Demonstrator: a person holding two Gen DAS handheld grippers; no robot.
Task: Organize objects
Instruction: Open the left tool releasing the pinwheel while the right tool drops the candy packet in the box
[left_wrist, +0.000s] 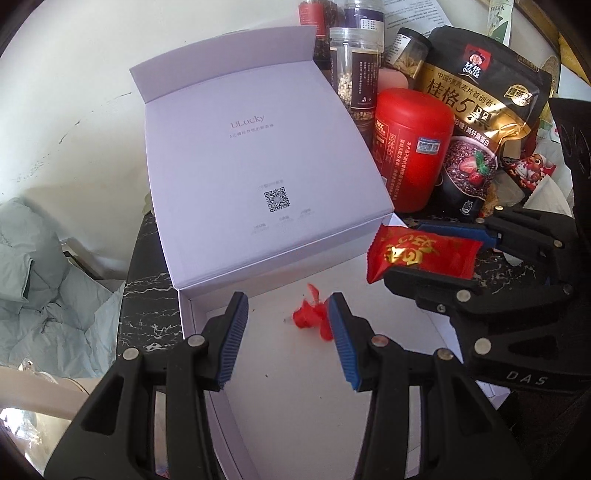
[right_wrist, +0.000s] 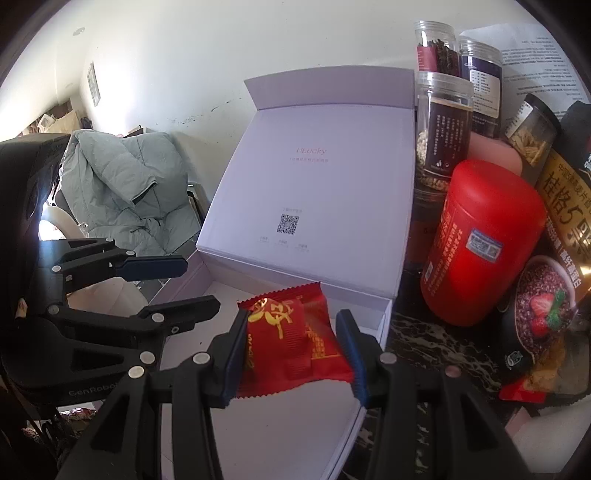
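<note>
- A red snack packet (right_wrist: 295, 339) is clamped between the pads of the right gripper (right_wrist: 293, 354), jaws part-open to its width, held above the near edge of the open white box (right_wrist: 376, 321).
- The left gripper (left_wrist: 286, 339) is seen empty, jaws apart, hovering over a small red wrapped sweet (left_wrist: 312, 319) lying on the box floor.
- Packing is judged under way; next, the packet must be lowered inside and released.
- A red canister (right_wrist: 480, 243) stands beside the box.
</note>
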